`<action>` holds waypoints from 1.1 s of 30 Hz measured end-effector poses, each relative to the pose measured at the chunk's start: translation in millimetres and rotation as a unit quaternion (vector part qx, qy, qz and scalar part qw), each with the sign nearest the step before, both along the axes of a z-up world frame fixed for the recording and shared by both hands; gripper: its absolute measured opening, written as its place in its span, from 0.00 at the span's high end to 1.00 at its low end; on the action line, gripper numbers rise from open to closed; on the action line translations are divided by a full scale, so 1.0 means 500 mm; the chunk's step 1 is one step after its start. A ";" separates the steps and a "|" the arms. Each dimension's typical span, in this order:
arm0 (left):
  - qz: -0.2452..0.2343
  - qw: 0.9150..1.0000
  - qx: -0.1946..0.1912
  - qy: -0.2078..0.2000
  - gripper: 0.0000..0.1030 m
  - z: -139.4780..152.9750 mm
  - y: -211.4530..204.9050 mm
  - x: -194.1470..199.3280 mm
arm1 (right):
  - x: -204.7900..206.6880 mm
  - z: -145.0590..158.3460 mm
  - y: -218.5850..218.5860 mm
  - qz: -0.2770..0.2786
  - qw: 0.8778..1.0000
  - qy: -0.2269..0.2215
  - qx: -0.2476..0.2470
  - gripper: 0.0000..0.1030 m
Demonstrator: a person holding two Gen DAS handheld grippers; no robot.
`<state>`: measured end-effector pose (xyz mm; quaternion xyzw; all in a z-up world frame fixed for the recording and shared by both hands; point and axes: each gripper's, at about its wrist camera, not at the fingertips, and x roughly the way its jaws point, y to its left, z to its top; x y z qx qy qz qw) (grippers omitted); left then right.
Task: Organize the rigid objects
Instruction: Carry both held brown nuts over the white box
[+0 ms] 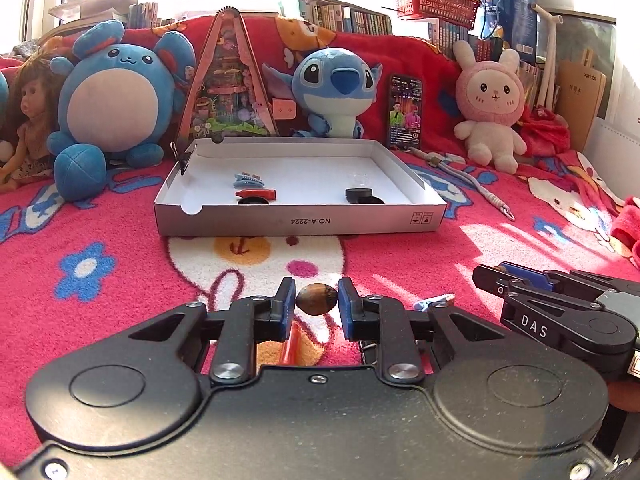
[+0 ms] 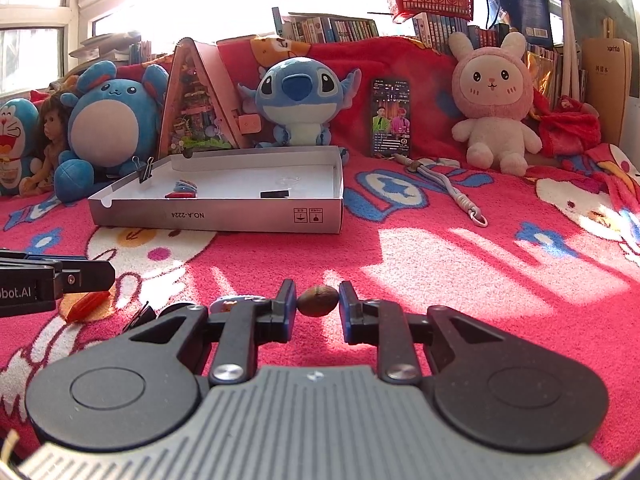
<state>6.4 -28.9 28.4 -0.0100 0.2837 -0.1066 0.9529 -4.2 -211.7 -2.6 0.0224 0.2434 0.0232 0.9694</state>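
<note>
My left gripper (image 1: 317, 300) is shut on a glossy brown oval bead (image 1: 317, 299), its blue pads touching both ends. My right gripper (image 2: 318, 300) is shut on a duller, ridged brown oval nut (image 2: 318, 300) in the same way. Each gripper shows at the edge of the other's view: the right gripper (image 1: 486, 276) low on the right and the left gripper (image 2: 108, 274) at the left. Ahead on the blanket lies an open white shallow box (image 1: 300, 222) (image 2: 216, 220). It holds a blue clip (image 1: 248, 179), a red piece (image 1: 256, 194) and black discs (image 1: 358, 194).
Loose on the pink blanket near the grippers lie an orange-red piece (image 2: 86, 306), a small blue-white item (image 2: 228, 302) and a black binder clip (image 2: 140, 316). Plush toys, a doll, a triangular model house (image 1: 228, 80) and a phone (image 1: 405, 112) line the back. A cord (image 2: 460, 196) lies right of the box.
</note>
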 end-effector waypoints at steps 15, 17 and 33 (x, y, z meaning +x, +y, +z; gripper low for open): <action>0.042 0.999 -0.014 0.004 0.79 0.061 0.054 0.219 | 0.180 0.065 -0.011 0.015 0.999 0.014 0.045 0.74; 0.048 0.999 -0.014 0.007 0.79 0.060 0.055 0.254 | 0.208 0.068 -0.006 0.018 0.999 0.015 0.045 0.74; 0.068 0.995 0.000 0.066 0.79 0.022 0.065 0.494 | 0.425 0.044 0.020 0.047 0.994 0.090 0.047 0.74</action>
